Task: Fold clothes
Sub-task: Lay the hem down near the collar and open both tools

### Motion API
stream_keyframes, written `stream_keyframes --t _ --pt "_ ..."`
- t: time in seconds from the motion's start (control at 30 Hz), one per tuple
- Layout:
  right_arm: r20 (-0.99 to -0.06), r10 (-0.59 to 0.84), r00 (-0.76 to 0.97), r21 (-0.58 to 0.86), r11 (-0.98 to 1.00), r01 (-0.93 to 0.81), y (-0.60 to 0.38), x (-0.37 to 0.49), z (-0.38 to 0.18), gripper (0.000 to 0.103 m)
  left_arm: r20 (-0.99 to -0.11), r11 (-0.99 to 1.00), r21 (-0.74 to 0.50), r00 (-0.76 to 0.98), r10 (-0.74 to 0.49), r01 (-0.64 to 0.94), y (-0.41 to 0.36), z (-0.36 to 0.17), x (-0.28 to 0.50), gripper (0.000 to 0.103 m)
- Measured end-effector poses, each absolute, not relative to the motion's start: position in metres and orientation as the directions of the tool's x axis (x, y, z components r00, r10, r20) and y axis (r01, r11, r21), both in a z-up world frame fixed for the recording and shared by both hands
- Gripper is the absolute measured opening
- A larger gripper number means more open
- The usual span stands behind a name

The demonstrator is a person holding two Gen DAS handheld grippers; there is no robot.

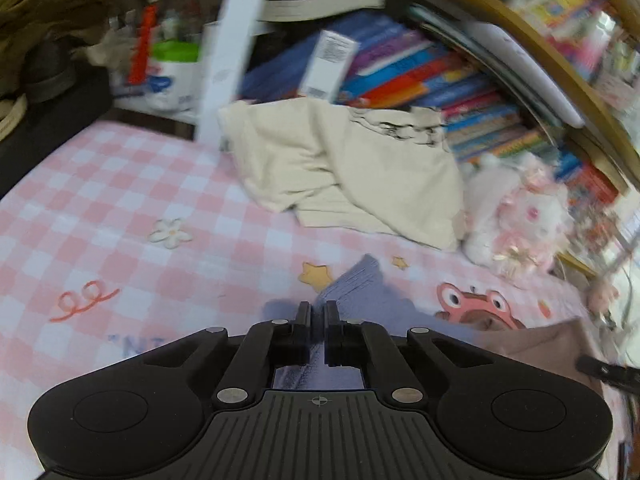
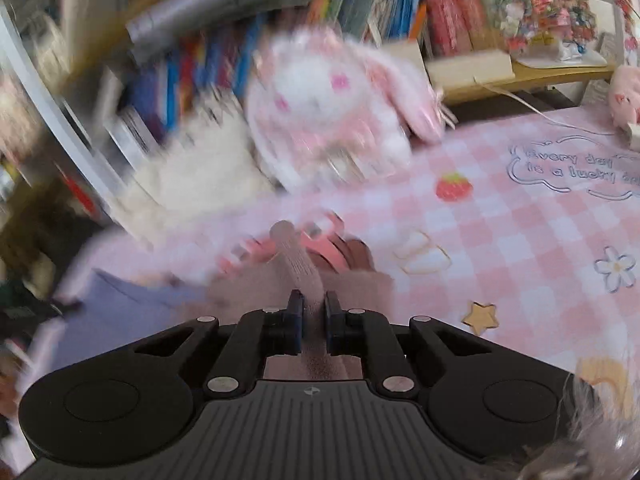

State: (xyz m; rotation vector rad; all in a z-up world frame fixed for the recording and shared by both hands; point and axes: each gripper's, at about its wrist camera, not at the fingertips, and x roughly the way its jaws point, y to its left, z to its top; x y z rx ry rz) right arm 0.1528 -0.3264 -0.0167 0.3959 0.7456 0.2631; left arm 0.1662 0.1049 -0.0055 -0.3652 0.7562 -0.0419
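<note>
Your left gripper (image 1: 318,312) is pinching a lavender ribbed garment (image 1: 356,284), jaws nearly together on a fold. Your right gripper (image 2: 313,304) is clamped on a dusty-pink knit piece (image 2: 298,264). Both fabrics lie on the pink checked desk (image 1: 120,200), on your side of the plush bunny (image 2: 328,108). A cream garment (image 1: 344,168) is heaped just beside the bunny, against the books (image 1: 420,76).

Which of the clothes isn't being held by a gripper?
The crumpled cream cloth with black print, lying loose by the books. The purple and pinkish-brown ones are both pinched.
</note>
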Motion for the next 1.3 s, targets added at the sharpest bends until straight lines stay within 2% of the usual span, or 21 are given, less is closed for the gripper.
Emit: stream_keyframes --t 0.1,0.17,0.2,0.23,0.27,0.33,0.6,0.67,0.7,0.73,0.77,0.8,0.9,0.97,1.03,1.1,1.23,1.3 --pt "-0.691 0.326 0.645 0.444 0.896 0.024 -0.338 0.166 -0.044 0.010 -0.733 0.937 -0.319 0.664 -0.148 -0.144 0.110 -0.028 0.177 0.005" --pt "-0.688 0.336 0.643 0.466 0.884 0.037 -0.341 0.171 -0.053 0.011 -0.745 0.946 -0.292 0.654 -0.133 -0.139 0.106 -0.035 0.180 0.012" --pt "-0.691 0.328 0.644 0.454 0.890 0.033 -0.340 0.171 -0.052 0.011 -0.743 0.951 -0.279 0.658 -0.125 -0.134 0.104 -0.035 0.180 0.012" --pt "-0.693 0.322 0.645 0.444 0.895 0.030 -0.339 0.171 -0.050 0.015 -0.741 0.955 -0.268 0.661 -0.118 -0.130 0.102 -0.035 0.180 0.013" --pt "-0.696 0.312 0.647 0.436 0.900 0.034 -0.339 0.170 -0.049 0.027 -0.743 0.955 -0.266 0.659 -0.116 -0.131 0.102 -0.035 0.174 0.018" --pt "-0.703 0.297 0.646 0.428 0.902 0.051 -0.340 0.165 -0.046 0.039 -0.748 0.956 -0.261 0.654 -0.112 -0.134 0.102 -0.033 0.164 0.025" --pt "-0.718 0.384 0.580 0.516 0.853 0.074 -0.350 0.138 -0.050 0.039 -0.766 0.959 -0.243 0.636 -0.097 -0.147 0.100 -0.029 0.124 0.025" --pt "-0.720 0.406 0.564 0.537 0.839 0.082 -0.352 0.131 -0.051 0.035 -0.773 0.929 -0.306 0.624 -0.116 -0.206 0.106 -0.036 0.123 0.025" --pt "-0.720 0.417 0.555 0.548 0.832 0.085 -0.354 0.127 -0.052 0.031 -0.769 0.907 -0.350 0.625 -0.134 -0.237 0.109 -0.038 0.123 0.021" --pt "-0.721 0.426 0.546 0.554 0.828 0.085 -0.353 0.126 -0.052 0.024 -0.765 0.887 -0.385 0.625 -0.154 -0.253 0.111 -0.039 0.124 0.020" --pt "-0.722 0.430 0.542 0.550 0.832 0.073 -0.351 0.127 -0.050 0.019 -0.760 0.873 -0.413 0.626 -0.173 -0.260 0.112 -0.037 0.125 0.015" --pt "-0.722 0.428 0.543 0.540 0.840 0.056 -0.349 0.127 -0.047 0.016 -0.751 0.872 -0.423 0.634 -0.184 -0.248 0.111 -0.033 0.124 0.010" --pt "-0.681 0.445 0.581 0.548 0.837 0.001 -0.347 0.121 -0.035 0.014 -0.701 0.865 -0.466 0.675 -0.230 -0.189 0.105 -0.015 0.118 0.010" --pt "-0.667 0.453 0.591 0.565 0.825 0.006 -0.351 0.118 -0.035 0.013 -0.710 0.889 -0.421 0.675 -0.199 -0.181 0.100 -0.010 0.117 0.010" --pt "-0.683 0.447 0.578 0.566 0.824 0.032 -0.354 0.119 -0.042 0.014 -0.763 0.921 -0.327 0.633 -0.127 -0.209 0.096 -0.019 0.122 0.011" --pt "-0.694 0.444 0.566 0.567 0.822 0.050 -0.356 0.121 -0.049 0.015 -0.789 0.927 -0.299 0.606 -0.107 -0.226 0.096 -0.031 0.126 0.017" --pt "-0.709 0.438 0.553 0.554 0.831 0.052 -0.357 0.123 -0.056 0.021 -0.781 0.933 -0.278 0.619 -0.081 -0.229 0.093 -0.035 0.124 0.021" --pt "-0.707 0.439 0.555 0.550 0.834 0.041 -0.357 0.123 -0.056 0.021 -0.792 0.940 -0.242 0.609 -0.048 -0.240 0.092 -0.033 0.124 0.039"
